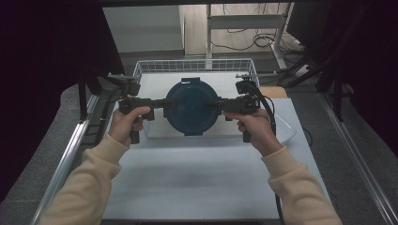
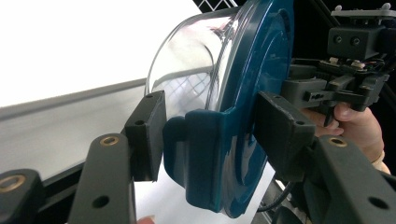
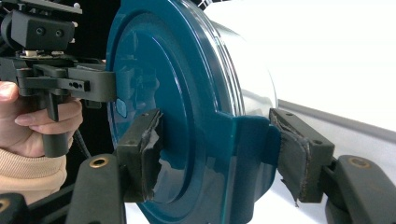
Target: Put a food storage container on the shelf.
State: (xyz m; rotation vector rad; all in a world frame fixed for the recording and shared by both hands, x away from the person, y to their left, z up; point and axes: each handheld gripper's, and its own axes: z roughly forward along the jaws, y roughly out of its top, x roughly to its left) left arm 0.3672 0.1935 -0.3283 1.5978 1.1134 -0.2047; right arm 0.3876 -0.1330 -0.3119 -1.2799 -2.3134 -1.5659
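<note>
Container [image 3: 187,93] base washed out by glare in right gripper view, lid [image 2: 252,93] cropped at top edge in left gripper view.

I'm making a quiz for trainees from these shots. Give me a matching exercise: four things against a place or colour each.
Things:
1 lid
2 container body
3 wire basket
4 sleeves

Descriptions:
A clear and see-through
B cream
C dark teal, clamped by both grippers at its side tabs
D white, at the table's far edge

Pairs: 1-C, 2-A, 3-D, 4-B
</note>
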